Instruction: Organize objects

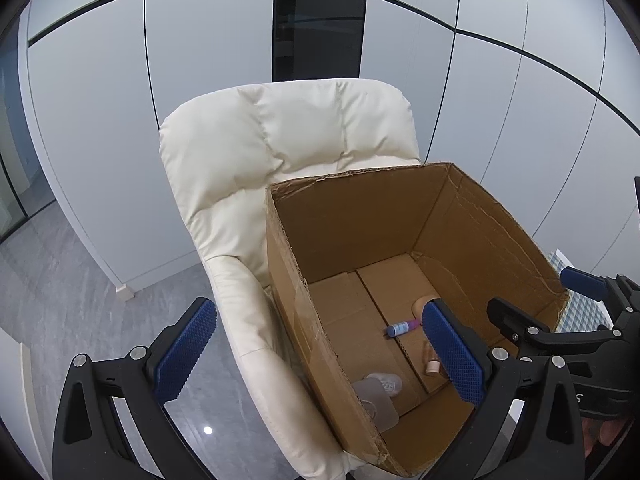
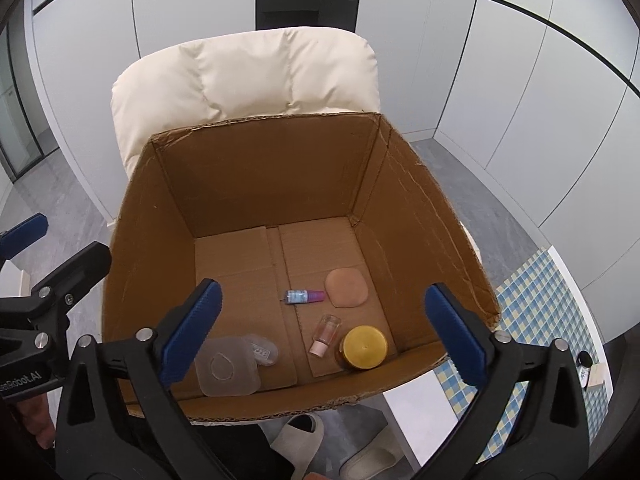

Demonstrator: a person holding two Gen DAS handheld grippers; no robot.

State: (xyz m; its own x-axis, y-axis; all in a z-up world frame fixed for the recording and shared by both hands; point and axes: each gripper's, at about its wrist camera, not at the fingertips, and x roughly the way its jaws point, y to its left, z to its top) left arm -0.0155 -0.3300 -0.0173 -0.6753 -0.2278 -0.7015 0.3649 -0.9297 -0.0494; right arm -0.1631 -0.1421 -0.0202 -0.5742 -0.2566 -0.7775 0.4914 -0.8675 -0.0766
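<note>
Beyond my tongs: cream padded leather armchair [image 2: 248,76], pale grey panelled wall [image 2: 520,80], grey stone-patterned floor [image 1: 80,300].

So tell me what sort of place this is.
Probably an office or meeting room rather than a home, though I cannot be sure. Tall pale wall panels with dark seams and a glass partition line it, the floor is grey, and a cardboard box sits on a padded cream chair.
</note>
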